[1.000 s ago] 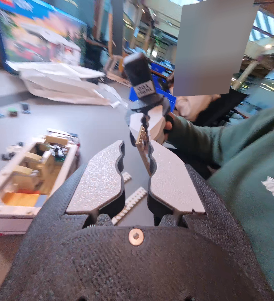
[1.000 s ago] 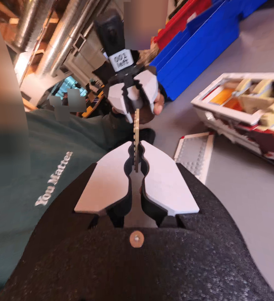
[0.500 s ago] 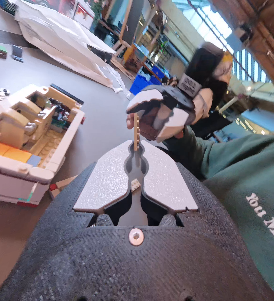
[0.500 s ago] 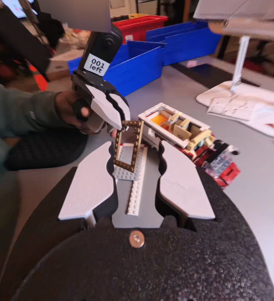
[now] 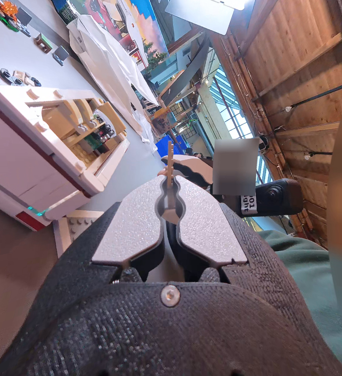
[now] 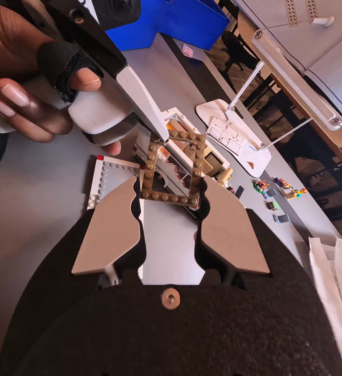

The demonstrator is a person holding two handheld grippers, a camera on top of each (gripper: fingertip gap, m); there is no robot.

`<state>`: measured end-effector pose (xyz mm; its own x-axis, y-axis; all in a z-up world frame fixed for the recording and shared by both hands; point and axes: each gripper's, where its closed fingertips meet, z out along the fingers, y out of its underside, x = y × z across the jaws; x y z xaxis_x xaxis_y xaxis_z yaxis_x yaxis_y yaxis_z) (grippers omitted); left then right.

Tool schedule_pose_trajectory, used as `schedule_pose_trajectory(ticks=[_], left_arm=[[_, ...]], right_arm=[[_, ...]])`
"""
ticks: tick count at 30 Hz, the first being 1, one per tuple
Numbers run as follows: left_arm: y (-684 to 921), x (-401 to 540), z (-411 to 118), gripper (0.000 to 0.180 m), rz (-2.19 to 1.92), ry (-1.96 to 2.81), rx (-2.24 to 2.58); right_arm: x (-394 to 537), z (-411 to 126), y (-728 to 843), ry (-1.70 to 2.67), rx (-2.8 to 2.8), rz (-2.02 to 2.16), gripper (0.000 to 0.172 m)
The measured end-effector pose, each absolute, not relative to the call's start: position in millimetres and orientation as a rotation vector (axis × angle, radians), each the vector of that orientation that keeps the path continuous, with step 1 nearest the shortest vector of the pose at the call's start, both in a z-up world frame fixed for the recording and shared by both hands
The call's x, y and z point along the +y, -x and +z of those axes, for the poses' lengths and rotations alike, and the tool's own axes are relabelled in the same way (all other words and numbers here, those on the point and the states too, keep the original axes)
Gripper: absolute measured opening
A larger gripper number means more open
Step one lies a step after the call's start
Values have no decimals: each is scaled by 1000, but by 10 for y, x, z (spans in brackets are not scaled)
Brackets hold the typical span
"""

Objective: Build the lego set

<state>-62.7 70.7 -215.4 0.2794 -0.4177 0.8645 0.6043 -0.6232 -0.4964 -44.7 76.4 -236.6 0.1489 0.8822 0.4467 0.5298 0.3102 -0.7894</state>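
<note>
The tan studded frame plate (image 5: 169, 162) is seen edge-on in the left wrist view, pinched tight between the left gripper's (image 5: 169, 179) pads. From the right wrist view its open rectangle (image 6: 173, 200) is laid bare, gripped at the top corner by that left gripper (image 6: 162, 136). The right gripper (image 6: 170, 183) is spread wide around the plate's lower end; whether its fingertips touch the edges cannot be told. Below, a white-and-red brick model (image 6: 178, 168) and a grey studded panel (image 6: 115, 175) are shown on the grey table (image 6: 33, 193).
</note>
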Motion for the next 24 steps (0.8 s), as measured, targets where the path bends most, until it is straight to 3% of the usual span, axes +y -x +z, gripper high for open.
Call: schedule_pose_trajectory(ticks=[3, 11, 18, 24], left_arm=[[588, 689, -2159, 6, -1484, 1700, -126], [720, 713, -2150, 32, -1162, 1729, 206], [1005, 712, -2308, 19, -647, 1801, 489], [970, 647, -2501, 11, -468, 1836, 680]], right_arm=[[747, -2386, 420, 1405, -1521, 491, 55], [868, -2332, 193, 1545, -1475, 671, 55], [817, -2600, -244, 1700, -1593, 655, 55], [445, -2961, -204, 1748, -1809, 637, 55]])
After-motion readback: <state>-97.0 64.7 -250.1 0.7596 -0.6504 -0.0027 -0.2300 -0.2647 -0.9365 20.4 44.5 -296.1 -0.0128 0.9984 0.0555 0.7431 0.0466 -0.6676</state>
